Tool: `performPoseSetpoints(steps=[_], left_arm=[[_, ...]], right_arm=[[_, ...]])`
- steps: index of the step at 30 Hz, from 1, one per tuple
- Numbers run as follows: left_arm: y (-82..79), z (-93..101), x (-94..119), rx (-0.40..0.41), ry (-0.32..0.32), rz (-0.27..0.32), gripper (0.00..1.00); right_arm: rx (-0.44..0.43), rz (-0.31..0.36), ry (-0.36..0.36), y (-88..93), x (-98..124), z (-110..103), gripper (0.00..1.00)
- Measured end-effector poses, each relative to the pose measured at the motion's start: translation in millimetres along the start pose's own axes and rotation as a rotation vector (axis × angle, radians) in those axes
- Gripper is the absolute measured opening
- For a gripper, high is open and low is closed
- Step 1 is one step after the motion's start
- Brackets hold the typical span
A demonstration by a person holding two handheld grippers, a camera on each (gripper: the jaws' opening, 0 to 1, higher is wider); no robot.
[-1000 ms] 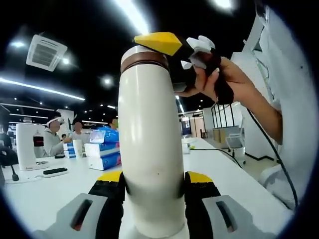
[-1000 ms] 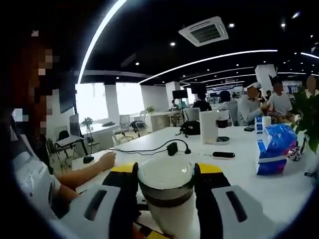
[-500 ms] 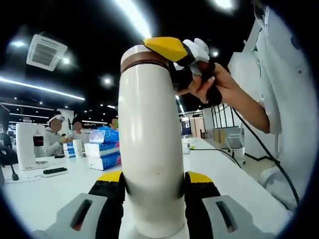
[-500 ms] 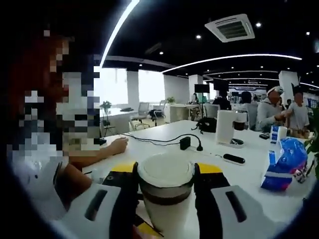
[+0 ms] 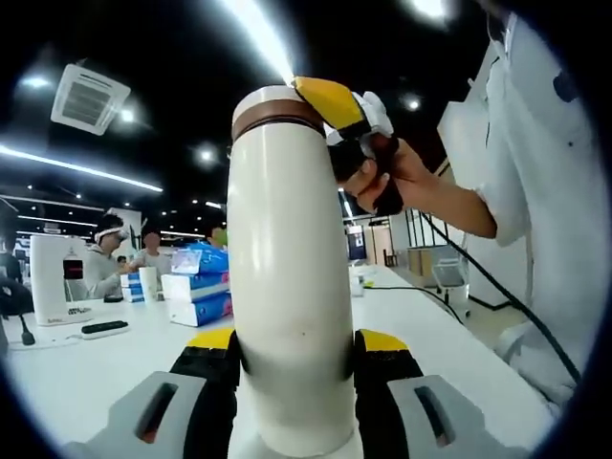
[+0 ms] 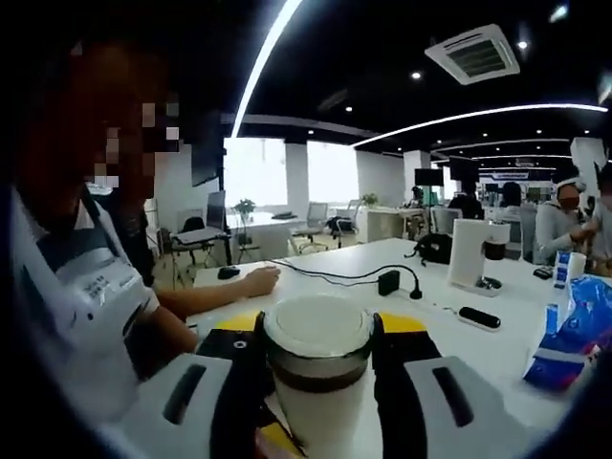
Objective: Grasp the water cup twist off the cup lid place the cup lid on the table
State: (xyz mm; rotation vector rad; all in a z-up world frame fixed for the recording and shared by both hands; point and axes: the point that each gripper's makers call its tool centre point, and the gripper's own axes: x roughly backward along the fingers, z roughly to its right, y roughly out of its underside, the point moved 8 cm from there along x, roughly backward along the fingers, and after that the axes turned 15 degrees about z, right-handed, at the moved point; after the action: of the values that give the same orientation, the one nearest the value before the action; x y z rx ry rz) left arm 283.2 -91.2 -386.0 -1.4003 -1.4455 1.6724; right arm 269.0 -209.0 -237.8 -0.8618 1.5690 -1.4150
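The white bench [image 5: 86,368] stretches away below, carrying blue-and-white boxes [image 5: 196,296] and a white appliance [image 5: 50,281] far off to one side. It serves only as the landing place for the lid, which is not yet off.

The water cup [image 5: 289,277] — a tall cream tumbler — is held upright, lifted off the bench. The left gripper [image 5: 296,368] pinches the lower body between its black-and-yellow jaws, pressed against both sides. That low clamp looks meant to keep the body from turning while leaving the top free.

In the right gripper view, the right gripper [image 6: 317,349] closes on the cup lid [image 6: 317,330], one jaw on each side of the pale cap, just above the brown band [image 5: 277,112]. Gripping only the cap lets it rotate against the fixed body — the twisting step, by my reading.

A person's hand [image 5: 382,177] works that gripper from beside the cup's top.
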Motion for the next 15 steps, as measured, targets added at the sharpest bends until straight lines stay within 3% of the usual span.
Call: performPoseSetpoints(steps=[7,12,15], left_arm=[[-0.1,0.3,0.4,0.001,0.000,0.000,0.48],[0.0,0.5,0.3,0.001,0.003,0.001,0.48],[0.1,-0.2,0.4,0.004,0.000,0.000,0.48]], right_arm=[[0.009,0.004,-0.142,-0.1,-0.2,4.9,0.46],[-0.008,0.044,-0.227,2.9,-1.0,9.8,0.46],[-0.017,0.057,-0.246,4.5,-2.7,12.2,0.46]])
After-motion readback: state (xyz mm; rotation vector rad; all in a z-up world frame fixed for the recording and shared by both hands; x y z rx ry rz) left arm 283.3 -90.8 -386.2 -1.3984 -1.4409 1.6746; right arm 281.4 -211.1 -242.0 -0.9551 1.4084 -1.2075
